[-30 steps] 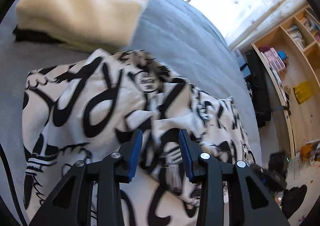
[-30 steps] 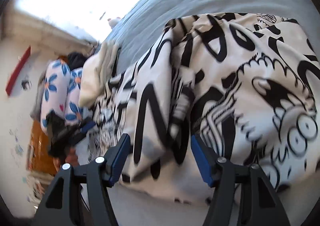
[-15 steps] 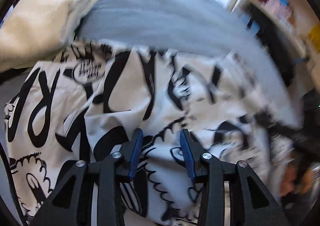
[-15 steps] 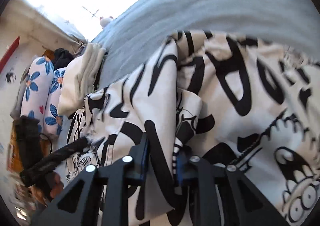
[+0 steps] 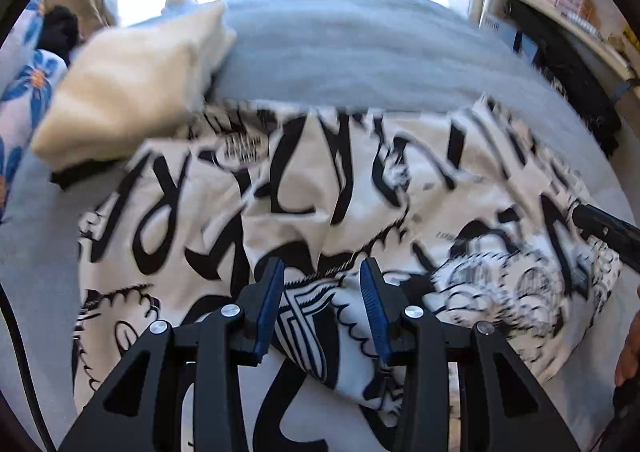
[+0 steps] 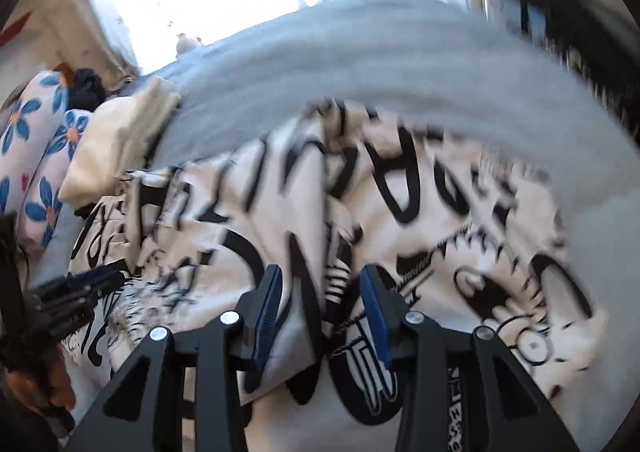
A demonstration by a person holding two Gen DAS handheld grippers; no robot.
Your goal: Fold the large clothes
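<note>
A large white garment with bold black lettering and cartoon prints (image 5: 360,191) lies crumpled on a grey bed (image 5: 360,51). My left gripper (image 5: 320,292) is shut on a bunched fold with a striped patch, near the garment's front edge. In the right wrist view the same garment (image 6: 420,232) spreads ahead. A standing fold sits between the blue pads of my right gripper (image 6: 320,292). Its jaws are opening a little, and the cloth still touches both pads. Both views are blurred by motion.
A folded cream garment (image 5: 136,91) (image 6: 120,139) on a dark one lies at the bed's far left. Floral pillows (image 6: 36,155) sit beyond it. Wooden shelves (image 5: 560,3) stand at the right. Each view shows the other black gripper and a hand at its edge (image 5: 604,232) (image 6: 68,300).
The right gripper went from wide open around a fold to closed tight on it, then slightly wider. Both hands rolled and swung, so the window and far bed edge came into view.
</note>
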